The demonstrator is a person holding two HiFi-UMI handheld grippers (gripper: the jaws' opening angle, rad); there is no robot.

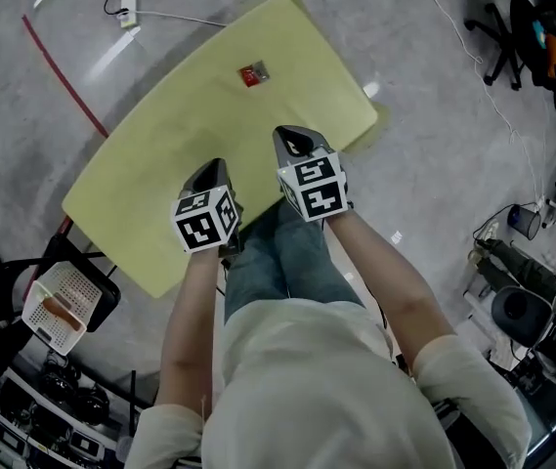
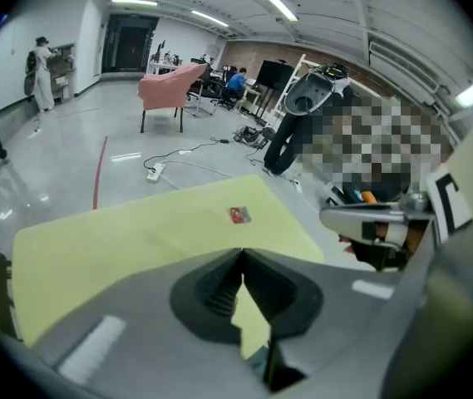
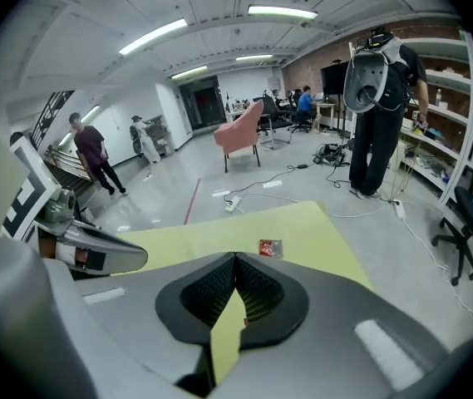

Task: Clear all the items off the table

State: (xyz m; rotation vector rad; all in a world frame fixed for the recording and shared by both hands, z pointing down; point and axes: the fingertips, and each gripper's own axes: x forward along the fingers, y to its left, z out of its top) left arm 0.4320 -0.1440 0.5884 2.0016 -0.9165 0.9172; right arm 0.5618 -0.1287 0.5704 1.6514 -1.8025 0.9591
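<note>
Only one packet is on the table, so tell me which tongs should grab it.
Right. The right tongs sit nearer the red packet on the yellow table, almost in line with it; the left tongs sit farther back. Both are shut and empty.

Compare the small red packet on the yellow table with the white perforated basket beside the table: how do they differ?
The small red packet is far smaller than the white perforated basket. The packet lies flat on the yellow table; the basket sits off it, to the person's left. The packet is red and shiny; the basket is white and holds an orange item. Both lie untouched.
</note>
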